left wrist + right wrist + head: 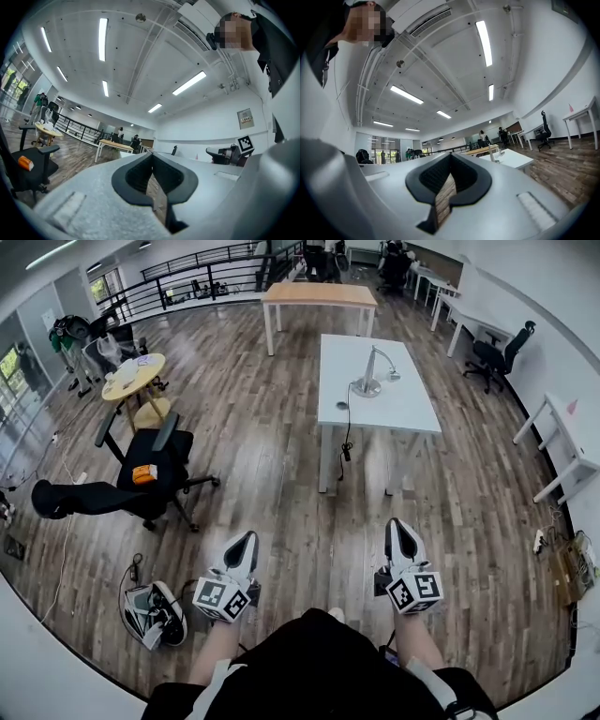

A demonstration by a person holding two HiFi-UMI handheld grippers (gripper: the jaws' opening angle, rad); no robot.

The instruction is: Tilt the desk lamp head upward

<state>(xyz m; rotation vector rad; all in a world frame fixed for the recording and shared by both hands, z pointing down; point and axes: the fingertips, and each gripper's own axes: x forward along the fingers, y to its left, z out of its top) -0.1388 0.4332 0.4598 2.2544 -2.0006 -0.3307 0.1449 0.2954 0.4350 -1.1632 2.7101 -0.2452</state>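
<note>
Both closed, nothing between the jaws: left gripper (246,542) and right gripper (397,527), held level over the wood floor (272,437). The desk lamp (372,371) stood on the white worktop (408,413) ahead, well apart from both, its head angled down.

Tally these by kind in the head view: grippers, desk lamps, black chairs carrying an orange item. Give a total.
grippers: 2, left gripper and right gripper
desk lamp: 1
black chair carrying an orange item: 1
total: 4
</note>
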